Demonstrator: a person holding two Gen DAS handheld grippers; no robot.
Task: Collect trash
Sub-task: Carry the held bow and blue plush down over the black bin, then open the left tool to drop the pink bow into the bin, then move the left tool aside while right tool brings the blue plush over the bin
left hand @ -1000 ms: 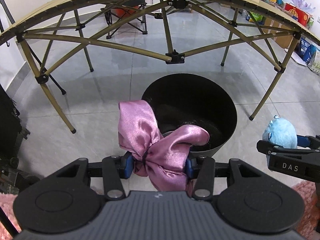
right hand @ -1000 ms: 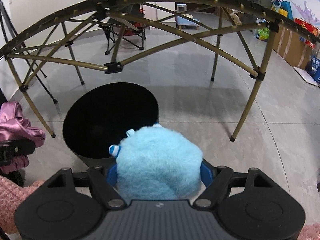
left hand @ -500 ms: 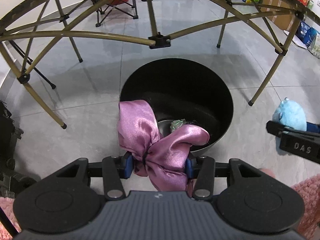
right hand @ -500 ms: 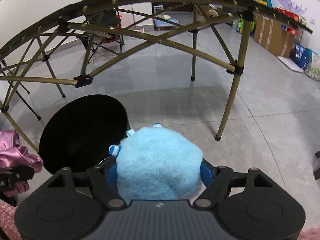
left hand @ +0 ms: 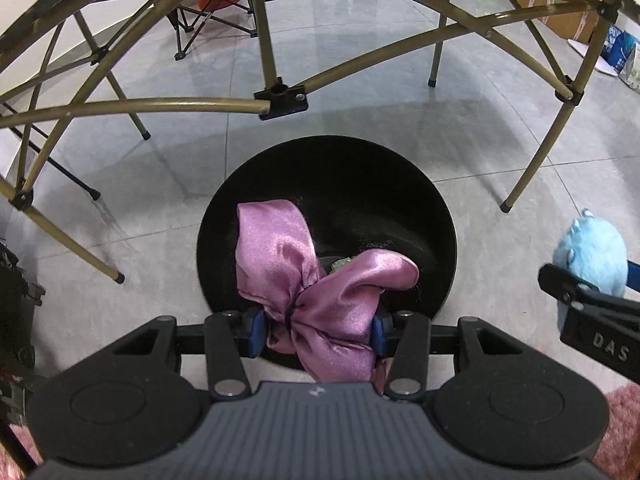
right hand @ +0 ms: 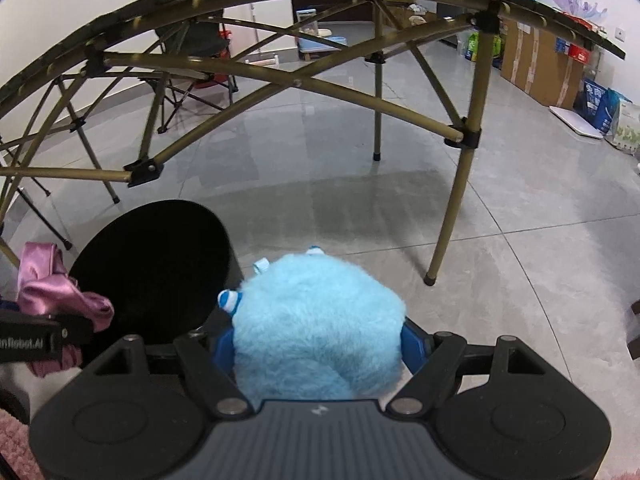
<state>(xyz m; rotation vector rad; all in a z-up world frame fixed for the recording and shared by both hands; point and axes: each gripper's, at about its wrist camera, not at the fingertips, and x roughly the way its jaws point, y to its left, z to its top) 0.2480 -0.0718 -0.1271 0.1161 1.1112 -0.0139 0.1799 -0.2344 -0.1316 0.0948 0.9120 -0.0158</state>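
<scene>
My left gripper [left hand: 318, 330] is shut on a crumpled pink satin cloth [left hand: 316, 280], held right over the near rim of a round black bin [left hand: 400, 200] on the floor. Something small and greenish lies deep inside the bin. In the right wrist view my right gripper [right hand: 316, 346] is shut on a fluffy light-blue plush toy [right hand: 316, 320], just right of the same black bin [right hand: 160, 264]. The pink cloth [right hand: 52, 292] shows at that view's left edge, and the blue plush [left hand: 592, 256] at the left wrist view's right edge.
A folding table's tan metal frame [left hand: 160, 104] arches over the bin, with legs [right hand: 456, 200] standing on the grey tiled floor. A folding chair [right hand: 192, 48] sits behind. Cardboard boxes [right hand: 540, 64] and bags line the right wall. Pink fuzzy fabric [left hand: 620, 432] shows at the bottom corners.
Both grippers moved forward and lower toward the bin. The pink cloth now hangs over the bin's opening, and the bin has slid left in the right wrist view.
</scene>
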